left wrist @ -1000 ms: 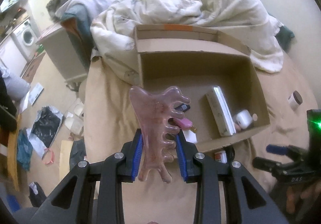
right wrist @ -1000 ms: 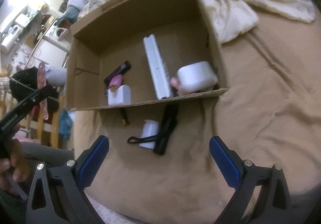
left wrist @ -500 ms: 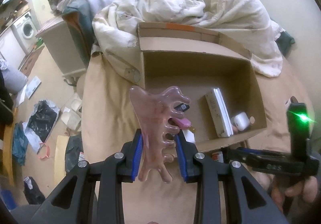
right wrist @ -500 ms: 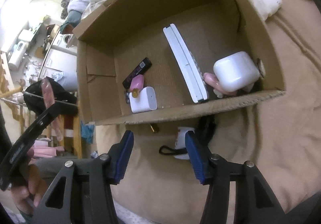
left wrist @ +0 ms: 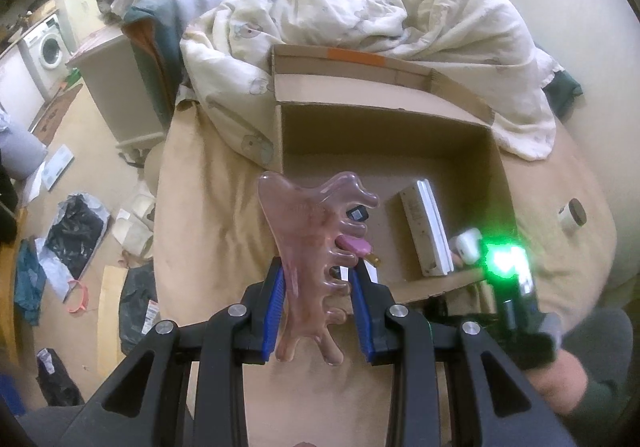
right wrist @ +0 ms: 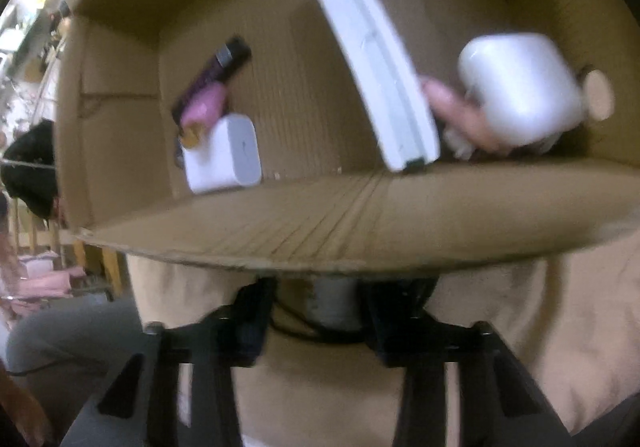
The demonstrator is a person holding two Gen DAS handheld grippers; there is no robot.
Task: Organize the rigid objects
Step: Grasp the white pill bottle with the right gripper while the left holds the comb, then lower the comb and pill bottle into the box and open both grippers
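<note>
My left gripper point(left wrist: 318, 293) is shut on a pink stone comb point(left wrist: 310, 231) and holds it upright above the bed, just in front of the open cardboard box point(left wrist: 384, 119). The box holds a long white case point(right wrist: 372, 59), a white rounded case point(right wrist: 520, 87), a white charger block point(right wrist: 222, 155) and a black-and-pink tube point(right wrist: 212, 87). My right gripper point(right wrist: 320, 307) is low against the box's near wall point(right wrist: 360, 223), its jaws a narrow gap apart around a small white object point(right wrist: 332, 303) with a black cord. The view is blurred, so contact is unclear.
A crumpled white duvet point(left wrist: 360, 19) lies behind the box. A small jar with a dark lid point(left wrist: 572, 213) stands on the tan sheet to the right. The bed's left edge drops to a cluttered floor point(left wrist: 76, 231) with a cabinet point(left wrist: 116, 87).
My right gripper has dropped down close to the box's near wall and its jaws have narrowed from wide open around the small white object. My left gripper stays almost still with the comb.
</note>
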